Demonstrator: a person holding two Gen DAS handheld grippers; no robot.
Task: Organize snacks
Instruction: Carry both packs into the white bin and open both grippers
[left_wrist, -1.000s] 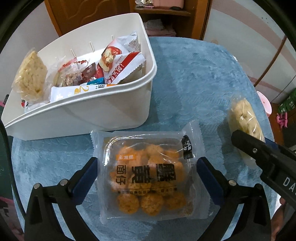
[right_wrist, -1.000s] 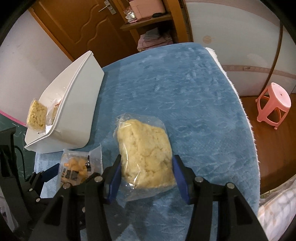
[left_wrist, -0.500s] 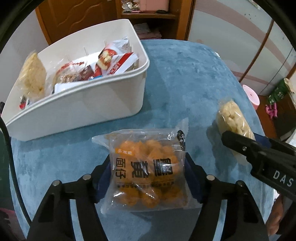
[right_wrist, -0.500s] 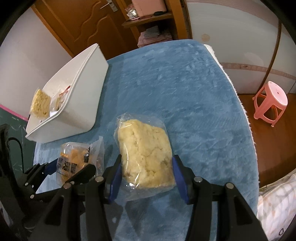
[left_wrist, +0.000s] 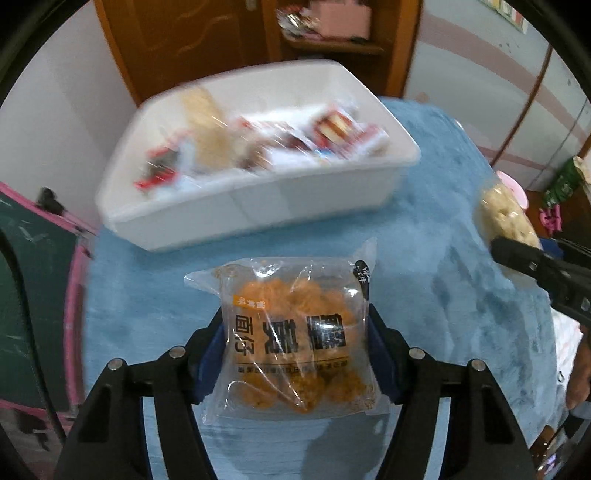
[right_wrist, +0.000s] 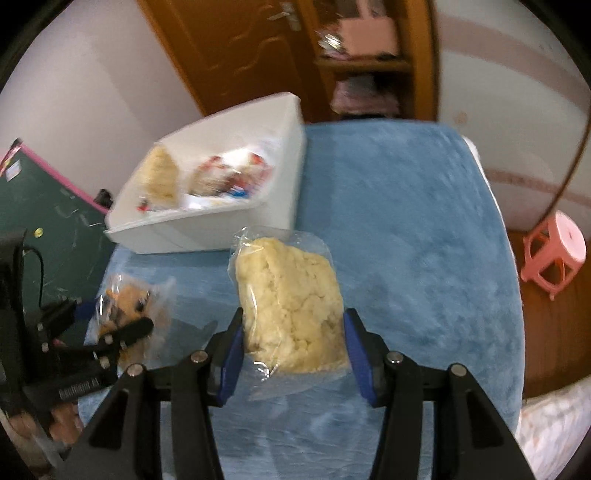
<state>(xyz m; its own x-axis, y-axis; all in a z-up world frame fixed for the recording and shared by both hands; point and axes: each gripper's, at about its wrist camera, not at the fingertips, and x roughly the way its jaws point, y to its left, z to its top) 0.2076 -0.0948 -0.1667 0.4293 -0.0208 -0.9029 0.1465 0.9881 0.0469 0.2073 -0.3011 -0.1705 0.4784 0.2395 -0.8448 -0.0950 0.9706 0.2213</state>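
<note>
home interior, lived-in room

blue plush-covered table (right_wrist: 406, 221); behind it a carved wooden door (right_wrist: 236, 48) and cluttered wooden shelf (right_wrist: 365, 66); pink plastic stool (right_wrist: 554, 254) on wood floor to its right.

We see a table under a blue plush cover (right_wrist: 406, 221). Behind it stand a brown wooden door (right_wrist: 236, 48) with a metal handle (right_wrist: 286, 16) and a wooden shelf (right_wrist: 365, 66) holding a pink box (right_wrist: 369, 35). The walls are pale. A pink stool (right_wrist: 554, 254) sits on the wooden floor (right_wrist: 554, 332); a green board (right_wrist: 44, 221) leans at left.
</note>
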